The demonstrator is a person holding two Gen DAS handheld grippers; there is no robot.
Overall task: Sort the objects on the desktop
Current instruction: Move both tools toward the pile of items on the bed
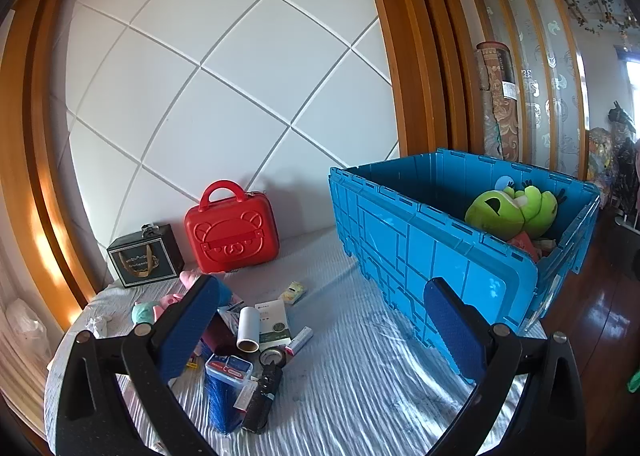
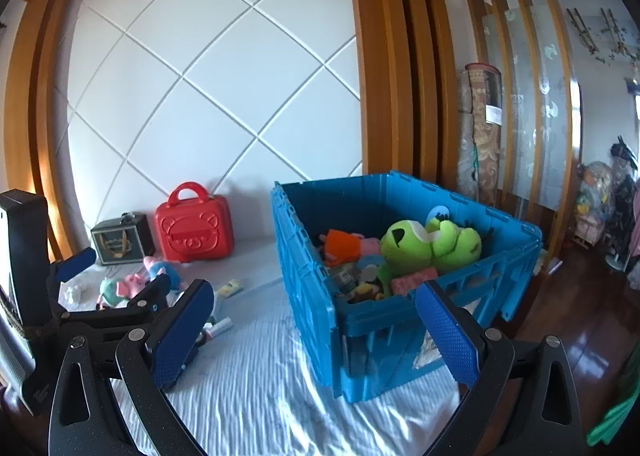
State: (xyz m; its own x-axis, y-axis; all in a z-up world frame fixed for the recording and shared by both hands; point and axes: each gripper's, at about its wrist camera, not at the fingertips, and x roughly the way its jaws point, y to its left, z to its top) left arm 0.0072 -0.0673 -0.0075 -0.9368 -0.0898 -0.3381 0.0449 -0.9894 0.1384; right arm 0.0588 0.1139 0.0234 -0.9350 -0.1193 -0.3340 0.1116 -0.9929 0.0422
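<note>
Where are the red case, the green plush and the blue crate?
red case (image 1: 232,234), left wrist view, front face
green plush (image 2: 430,246), right wrist view, body
blue crate (image 2: 304,276), right wrist view, left wall

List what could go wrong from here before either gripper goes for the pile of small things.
1. The cardboard tube, flat box and small clear case lie packed together; open jaws may catch two at once.
2. The tube may roll across the wrinkled white cloth if nudged.
3. The blue plastic crate already holds a green plush frog near its rim; further items may spill.
</note>
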